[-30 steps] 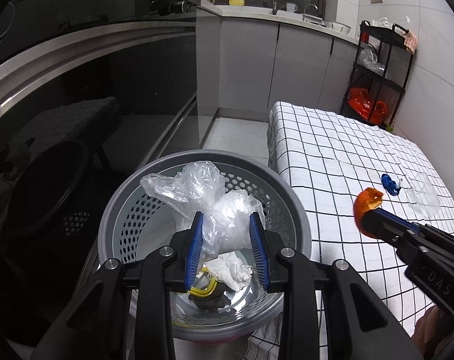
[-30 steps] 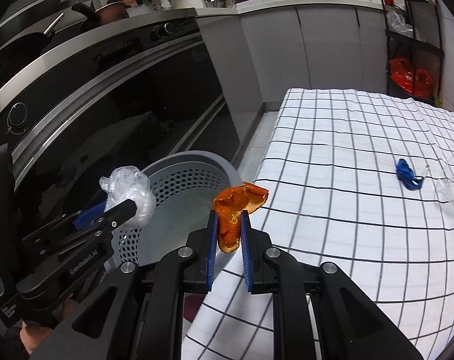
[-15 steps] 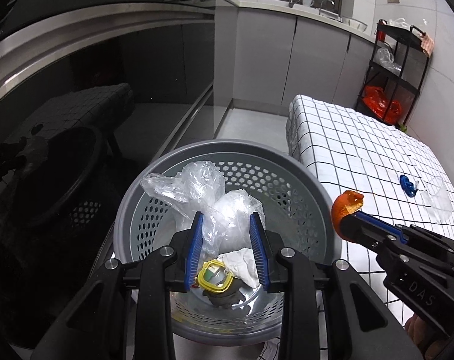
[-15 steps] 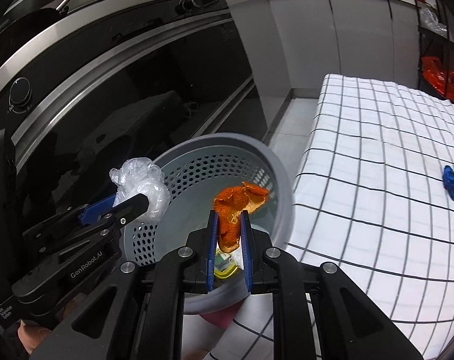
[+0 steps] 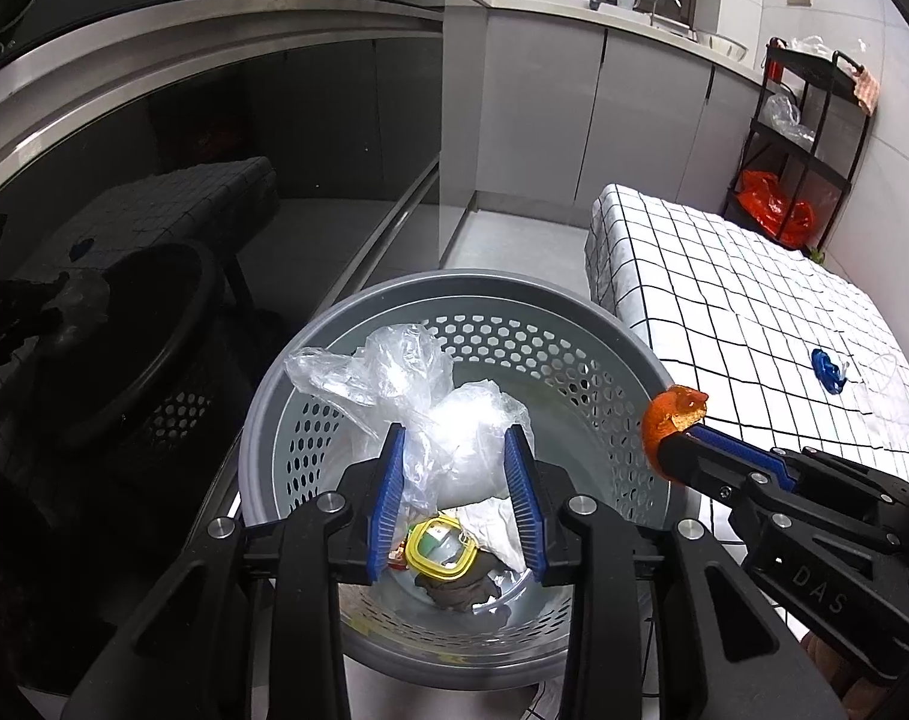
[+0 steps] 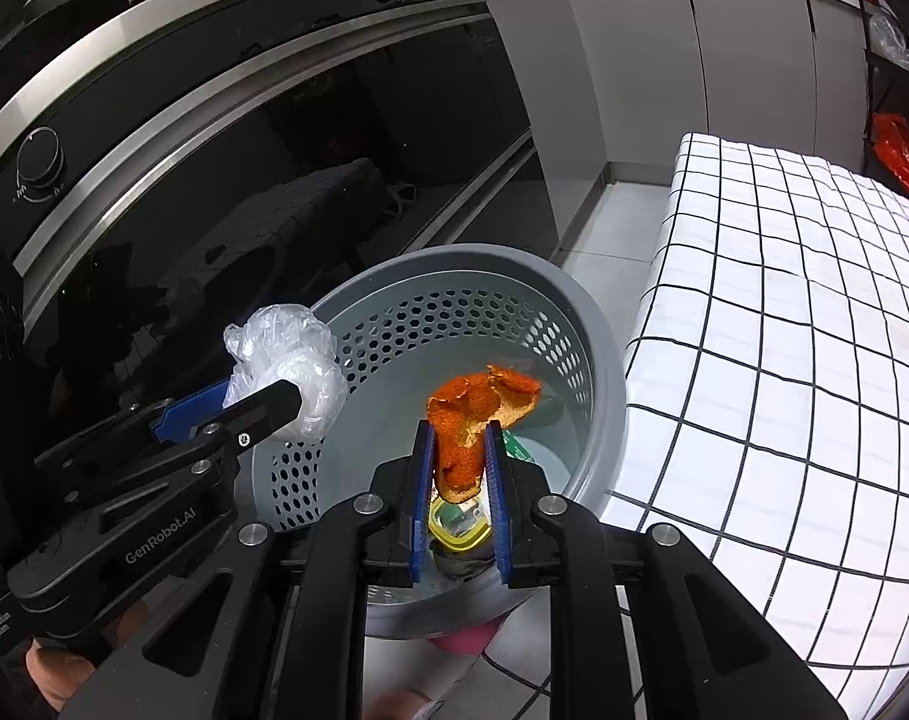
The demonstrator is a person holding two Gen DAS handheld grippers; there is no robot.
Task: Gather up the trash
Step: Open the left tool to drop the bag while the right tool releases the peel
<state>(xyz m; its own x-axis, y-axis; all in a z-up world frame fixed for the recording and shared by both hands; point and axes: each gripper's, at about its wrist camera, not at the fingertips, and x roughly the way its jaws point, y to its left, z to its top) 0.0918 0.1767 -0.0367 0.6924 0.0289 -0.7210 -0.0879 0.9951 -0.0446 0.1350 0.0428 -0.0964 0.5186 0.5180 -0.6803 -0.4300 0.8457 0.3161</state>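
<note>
Both grippers are over the round grey perforated plastic bin [image 5: 574,324] w/ a load each.

Left gripper [image 5: 457,498]: clamped on a crumpled clear plastic bag [image 5: 430,396], the bag bulging up and fwd between the blue pads, hanging above the bin's inside. Bag looks v. light, soft, no stiffness; it'll compress to nothing and prob. cling to the ribbed pads on release, so a small shake may be needed. Best hold is on the bunched middle, as now, not a loose flap.

Right gripper [image 6: 460,474]: closed on a curled orange citrus peel [image 6: 478,414], pinched at its lower part, upper lobes free above the pads, over the bin's near half. Peel looks light, semi-stiff, leathery, maybe dry & brittle at the edges; a mid-body pinch is fine, edges could snap. Should drop cleanly.

Already in bin: a small yellow-rimmed square container [image 5: 439,552], white crumpled paper [image 5: 493,531], a dark lump beneath; can't tell what that is.

Left to get on the white black-grid cloth counter [image 5: 724,300]: a small blue scrap [image 5: 826,363] and beside it a clear, thin plastic piece [image 5: 886,384], hard to see. Both look light; the clear one prob. slippery and flat, so take it at a raised edge.
</note>
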